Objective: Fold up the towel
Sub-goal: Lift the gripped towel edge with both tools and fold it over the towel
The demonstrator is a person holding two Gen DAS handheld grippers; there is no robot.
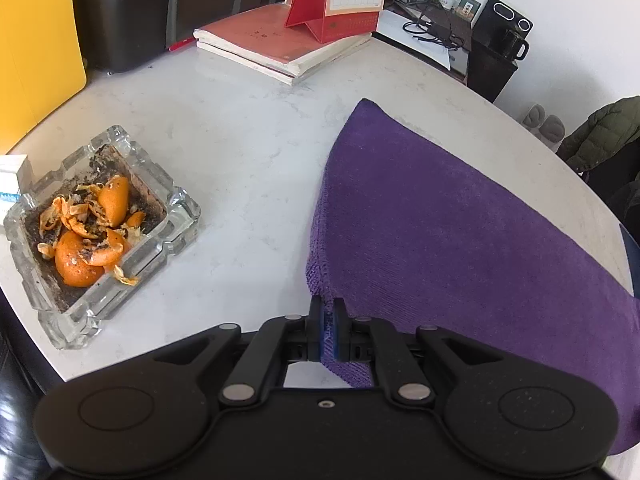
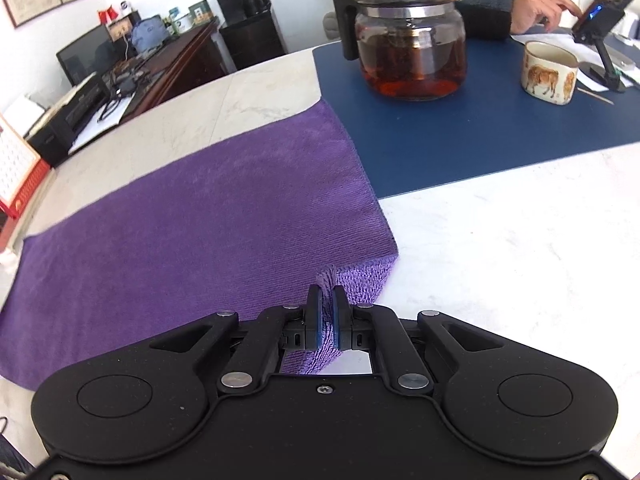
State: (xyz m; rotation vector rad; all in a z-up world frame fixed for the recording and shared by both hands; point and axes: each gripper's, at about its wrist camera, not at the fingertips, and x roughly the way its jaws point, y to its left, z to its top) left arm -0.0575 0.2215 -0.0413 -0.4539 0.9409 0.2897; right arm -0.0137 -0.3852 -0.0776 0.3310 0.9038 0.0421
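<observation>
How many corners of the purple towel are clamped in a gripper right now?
2. The left gripper pinches the near left corner of the purple towel; the right gripper pinches its near right corner. Both far corners lie free on the table.

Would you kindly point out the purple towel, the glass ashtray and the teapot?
purple towel [image 1: 440, 220]: left wrist view, middle of its flat top.
glass ashtray [image 1: 176, 222]: left wrist view, its right rim.
teapot [image 2: 412, 56]: right wrist view, its glass belly.
</observation>
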